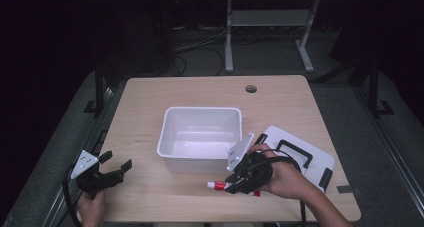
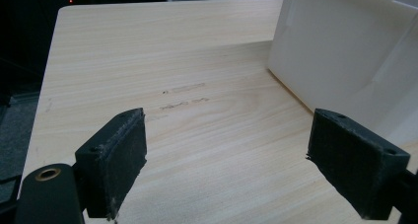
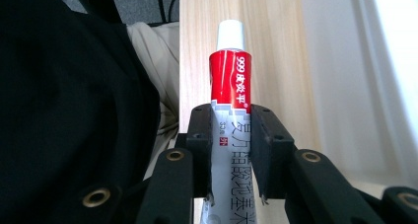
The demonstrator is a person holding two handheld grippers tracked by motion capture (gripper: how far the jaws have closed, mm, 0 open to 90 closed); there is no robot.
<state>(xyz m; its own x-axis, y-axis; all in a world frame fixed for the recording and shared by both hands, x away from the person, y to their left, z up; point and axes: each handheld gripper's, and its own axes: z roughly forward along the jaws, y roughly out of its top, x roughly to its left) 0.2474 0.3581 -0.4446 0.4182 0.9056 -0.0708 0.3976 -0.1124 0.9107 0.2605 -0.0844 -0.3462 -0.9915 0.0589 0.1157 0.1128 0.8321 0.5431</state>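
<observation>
Two black jaws of the right gripper [image 3: 230, 135] pinch a red-and-white tube [image 3: 231, 86] (white cap pointing away), just in front of the white bin [image 1: 200, 132]; the left gripper [image 2: 236, 165] hangs agape over the wooden table [image 2: 197, 46].

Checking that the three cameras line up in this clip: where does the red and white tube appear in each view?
High view: the red and white tube lies low and centre-right, in the right claw, in front of the white bin.
Left gripper view: the tube is not in the picture.
Right gripper view: the tube stands centre, clamped between the black jaws, white cap up.
Shared landmark: the white bin's wall.
</observation>
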